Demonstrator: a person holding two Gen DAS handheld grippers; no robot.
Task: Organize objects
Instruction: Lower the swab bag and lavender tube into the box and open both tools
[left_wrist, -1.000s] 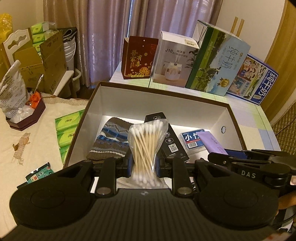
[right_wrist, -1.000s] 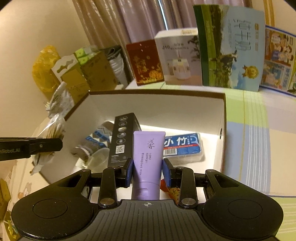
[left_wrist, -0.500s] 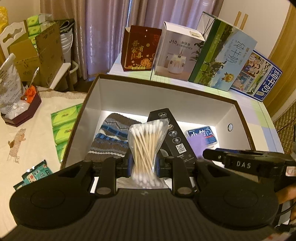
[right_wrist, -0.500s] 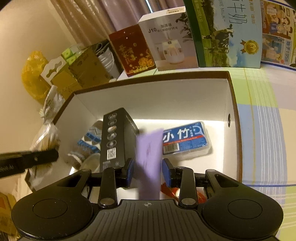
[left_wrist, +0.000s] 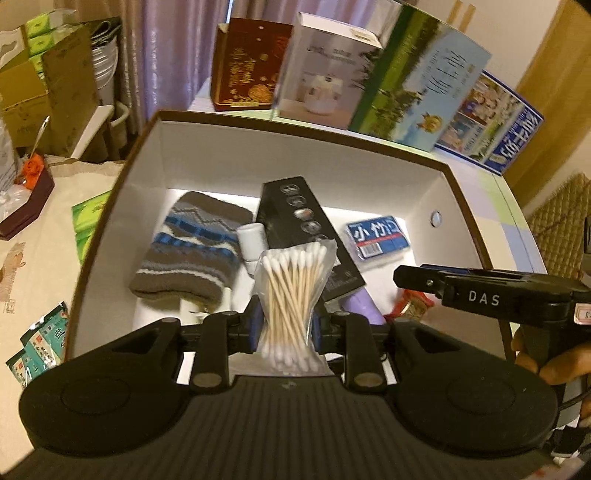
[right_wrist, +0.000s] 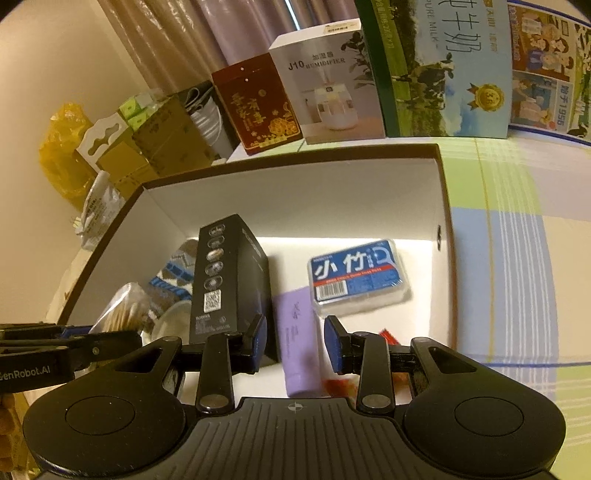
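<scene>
White carton (right_wrist: 325, 88) reads "J10 HUMIDIFIER".

Purple-grey curtains (left_wrist: 173, 55) hang full length behind the table, w/ a plain cream wall (right_wrist: 44, 66) to one side. Tabletop has a pastel checked cloth (right_wrist: 517, 229), green/blue/white. Warm, dim indoor light, yellowish cast. Brown cardboard boxes (left_wrist: 48, 96) stacked nr the curtains, a metal bucket (left_wrist: 103, 62) behind them, yellow plastic bag (right_wrist: 62, 155) against the wall. Second surface alongside has a beige cloth (left_wrist: 40, 236). Woven wicker piece (left_wrist: 565, 218) at far edge.
</scene>
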